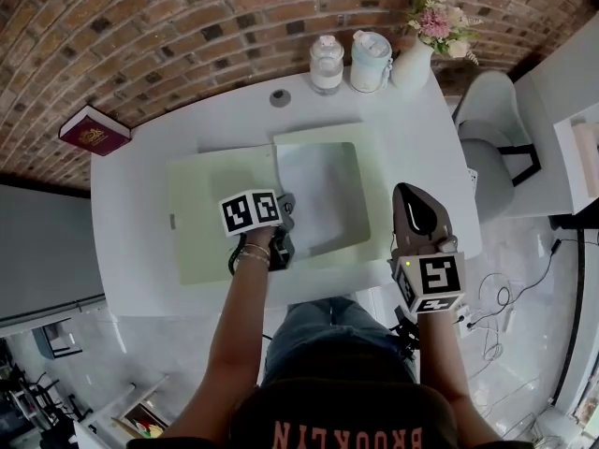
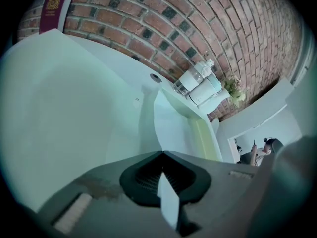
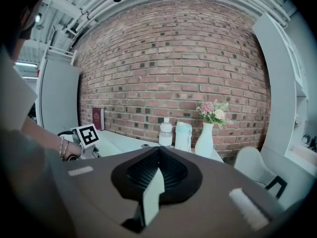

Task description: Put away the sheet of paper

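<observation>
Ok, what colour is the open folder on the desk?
Pale green folder, best seen in the head view, with the white sheet on it.

White table (image 1: 131,213) against brick wall (image 1: 187,17). Maroon book (image 1: 94,130) at far left corner. Far edge, in a row: clear jar (image 1: 326,65), pale blue tumbler (image 1: 371,61), white vase with pink flowers (image 1: 412,62). Cable grommet (image 1: 280,97) near jar. White chair (image 1: 491,148) right of table. Cables (image 1: 496,307) on floor.
</observation>
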Demonstrator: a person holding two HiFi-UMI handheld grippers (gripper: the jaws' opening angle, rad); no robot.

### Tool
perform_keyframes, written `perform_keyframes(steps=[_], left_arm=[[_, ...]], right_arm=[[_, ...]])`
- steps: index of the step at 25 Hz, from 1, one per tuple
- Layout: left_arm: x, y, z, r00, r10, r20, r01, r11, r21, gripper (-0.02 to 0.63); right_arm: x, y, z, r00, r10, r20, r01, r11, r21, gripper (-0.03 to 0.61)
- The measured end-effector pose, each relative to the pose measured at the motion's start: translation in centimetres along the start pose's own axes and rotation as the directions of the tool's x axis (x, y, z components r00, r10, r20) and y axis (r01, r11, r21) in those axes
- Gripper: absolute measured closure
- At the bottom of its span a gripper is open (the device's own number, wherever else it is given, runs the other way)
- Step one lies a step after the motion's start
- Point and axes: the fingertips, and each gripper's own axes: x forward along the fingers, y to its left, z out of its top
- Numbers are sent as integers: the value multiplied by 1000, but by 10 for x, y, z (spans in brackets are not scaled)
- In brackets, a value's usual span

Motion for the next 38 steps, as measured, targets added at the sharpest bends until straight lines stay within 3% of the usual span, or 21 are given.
perform_keyframes(steps=[14, 15, 17, 20, 22, 26, 28, 30, 34, 38], left_arm=[[19, -18, -10, 999, -37, -25, 37, 999, 15, 605], [19, -21, -11, 998, -49, -29, 50, 999, 20, 575], [19, -25, -9, 998, -68, -16, 69, 997, 25, 442], [14, -23, -1, 998, -42, 45, 39, 997, 60, 288], [10, -20, 1, 998, -10, 63, 4, 996, 93, 252], [-3, -18, 10, 994, 20, 106, -34, 991, 129, 250], [-14, -16, 16, 990, 47, 131, -66, 987, 146, 267], [-28, -13, 21, 985, 87, 152, -113, 979, 171, 339], [-58, -2, 33, 955, 181, 236, -230, 951, 204, 618], [-81, 0, 38, 931, 193, 311, -269, 937, 223, 618]], right_arm=[[-12, -12, -10, 1000, -20, -16, 20, 1000, 12, 578], [-12, -12, -10, 1000, -18, -16, 18, 1000, 12, 578], [-12, -12, -10, 1000, -14, -15, 14, 1000, 13, 578], [-11, -11, -10, 1000, -4, -14, 5, 1000, 10, 578], [-10, -9, -9, 1000, 2, -12, -2, 1000, 8, 578], [-9, -6, -7, 1000, 15, -4, -15, 1000, 3, 578], [-9, -6, -6, 1000, 22, -2, -22, 1000, -2, 578], [-11, -6, -6, 1000, 28, -1, -28, 1000, -5, 578], [-13, -10, -4, 1000, 28, 7, -28, 1000, -8, 578], [-16, -9, -6, 999, 39, 5, -39, 999, -2, 578]])
